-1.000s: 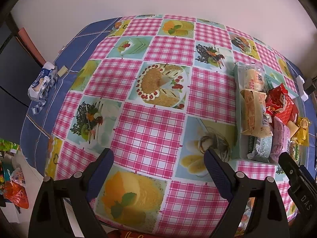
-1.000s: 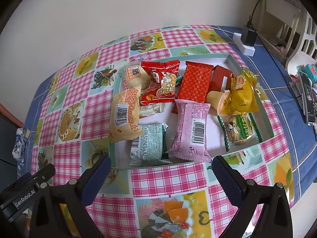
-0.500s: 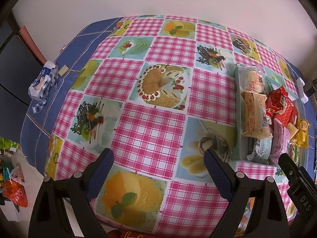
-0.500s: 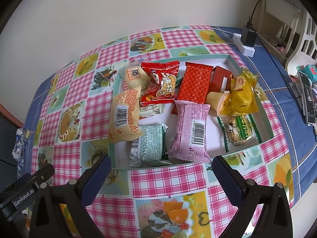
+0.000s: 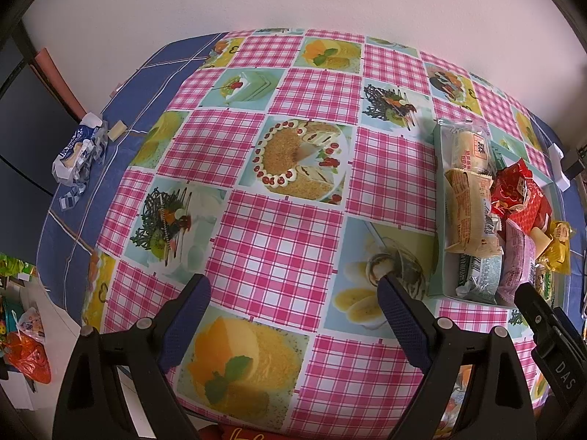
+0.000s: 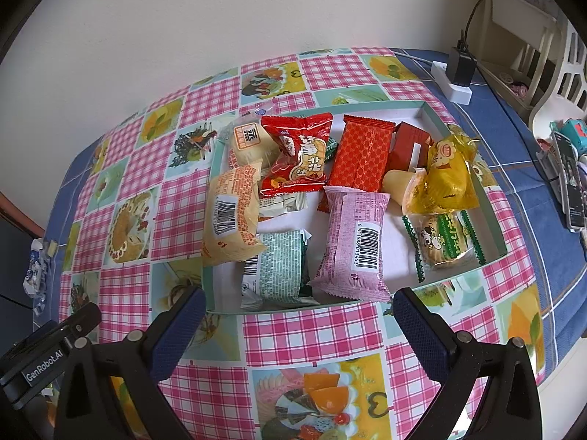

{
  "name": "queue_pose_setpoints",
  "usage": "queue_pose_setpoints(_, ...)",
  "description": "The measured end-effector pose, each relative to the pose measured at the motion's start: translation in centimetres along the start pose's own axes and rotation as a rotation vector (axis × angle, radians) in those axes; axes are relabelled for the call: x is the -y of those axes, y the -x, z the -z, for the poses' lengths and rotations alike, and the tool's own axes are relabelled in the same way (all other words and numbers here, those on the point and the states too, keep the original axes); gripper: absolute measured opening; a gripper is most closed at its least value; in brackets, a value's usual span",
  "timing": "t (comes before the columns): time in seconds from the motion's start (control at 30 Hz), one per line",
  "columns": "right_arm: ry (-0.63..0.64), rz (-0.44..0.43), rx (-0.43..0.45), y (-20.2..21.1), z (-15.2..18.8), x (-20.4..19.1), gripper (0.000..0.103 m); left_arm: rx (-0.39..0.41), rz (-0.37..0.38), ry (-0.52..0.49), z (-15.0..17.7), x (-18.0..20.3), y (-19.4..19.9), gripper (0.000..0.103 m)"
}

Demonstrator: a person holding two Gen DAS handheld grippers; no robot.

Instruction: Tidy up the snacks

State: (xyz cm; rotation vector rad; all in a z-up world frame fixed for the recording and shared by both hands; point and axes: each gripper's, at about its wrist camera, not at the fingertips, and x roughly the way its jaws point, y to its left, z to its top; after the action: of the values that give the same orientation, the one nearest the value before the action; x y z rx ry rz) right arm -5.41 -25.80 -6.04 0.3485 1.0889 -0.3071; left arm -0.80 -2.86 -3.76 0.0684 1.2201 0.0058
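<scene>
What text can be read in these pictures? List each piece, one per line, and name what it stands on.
"GenRobot.AI": on the black body of the left hand-held gripper, seen in the right wrist view.
"DAS": on the black body of the right hand-held gripper, seen in the left wrist view; the rest is cut off.
"6 911988 013453": beside the barcode on the pink snack packet.
Print on the other wrappers is too small or blurred to read.
</scene>
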Motion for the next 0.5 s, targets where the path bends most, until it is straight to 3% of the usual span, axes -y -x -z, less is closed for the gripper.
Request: queue_pose_setpoints(0.5,0.002,-0.002,0.001,0.00,-0.02,0.05,0.103,0.000,0.001,0.001,-0.02,-0.08,0.01,0.093)
